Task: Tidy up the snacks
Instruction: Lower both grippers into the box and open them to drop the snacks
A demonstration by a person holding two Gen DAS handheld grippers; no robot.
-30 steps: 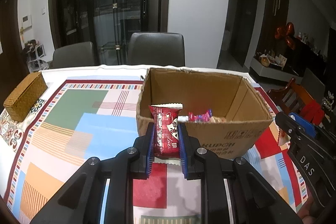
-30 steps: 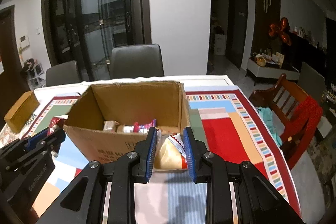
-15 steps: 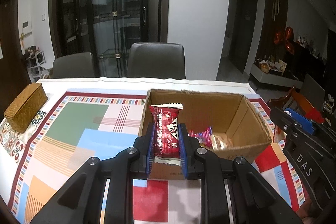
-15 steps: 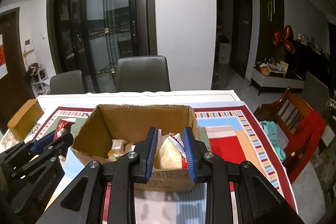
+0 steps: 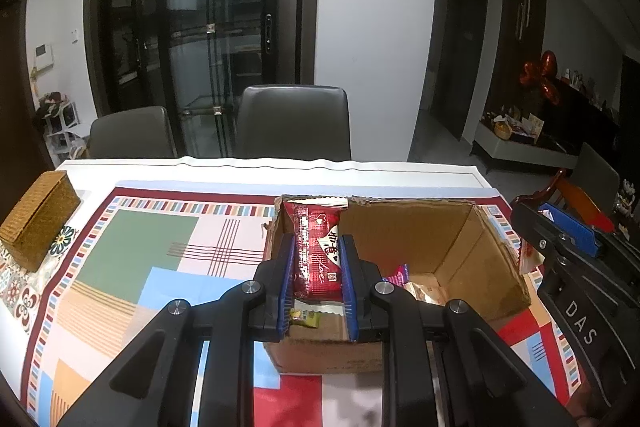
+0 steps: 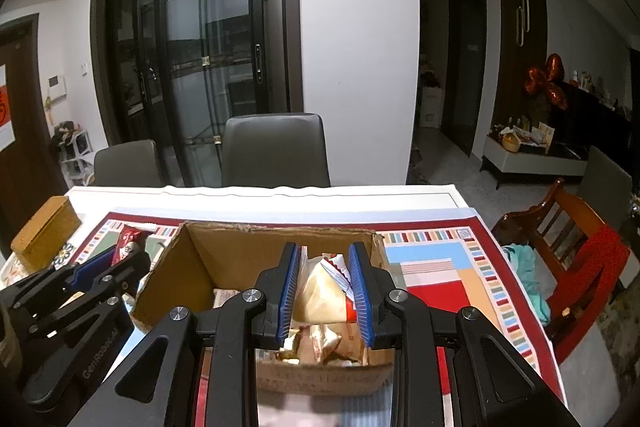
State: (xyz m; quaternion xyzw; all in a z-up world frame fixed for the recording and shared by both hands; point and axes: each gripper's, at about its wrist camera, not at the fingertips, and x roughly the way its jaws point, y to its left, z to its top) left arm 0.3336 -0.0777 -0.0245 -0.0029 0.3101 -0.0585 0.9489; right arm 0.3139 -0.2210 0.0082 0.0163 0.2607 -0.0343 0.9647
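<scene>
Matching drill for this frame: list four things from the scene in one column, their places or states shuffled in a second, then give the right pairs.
Things
1. red snack packet
2. tan snack packet
3. woven box
4. cardboard box

Places or states
A. open-topped, with loose snacks inside
B. clamped in the right gripper
C. clamped in the left gripper
D. at the table's left edge, away from both grippers

Pairs: 1-C, 2-B, 3-D, 4-A
</scene>
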